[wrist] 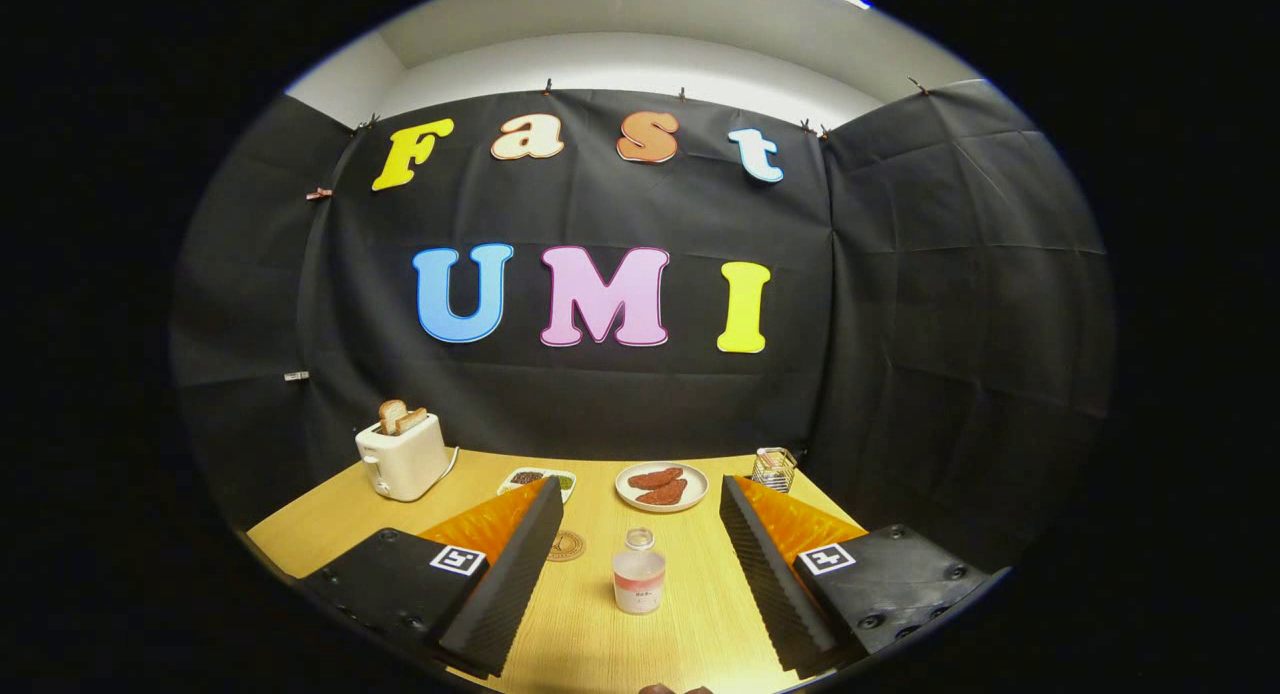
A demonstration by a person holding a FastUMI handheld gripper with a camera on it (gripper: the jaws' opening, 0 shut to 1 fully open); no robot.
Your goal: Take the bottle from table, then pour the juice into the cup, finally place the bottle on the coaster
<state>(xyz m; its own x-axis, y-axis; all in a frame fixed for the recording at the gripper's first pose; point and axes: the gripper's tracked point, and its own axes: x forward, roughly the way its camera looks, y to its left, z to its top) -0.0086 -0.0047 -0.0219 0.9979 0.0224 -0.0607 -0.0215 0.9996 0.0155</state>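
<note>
the handheld gripper (640, 554) is showing two black, wedge-shaped fingers (510, 574), each lined on its inner face with ribbed black padding. translucent orange panels are backing both fingers. behind them, matte black housings are carrying dark screws and a white square tag printed with a black pattern on each side.

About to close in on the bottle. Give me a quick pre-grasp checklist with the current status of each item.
1. Gripper fingers open wide: ok.
2. Bottle upright on the table, between the fingers: ok.
3. Fingers pressing on the bottle: not ok, both are clear of it.
4. Coaster bare, beside the left finger: ok.
5. Cup located for pouring: cannot tell.
6. Plate and toaster beyond the bottle, out of the approach: ok.
</note>
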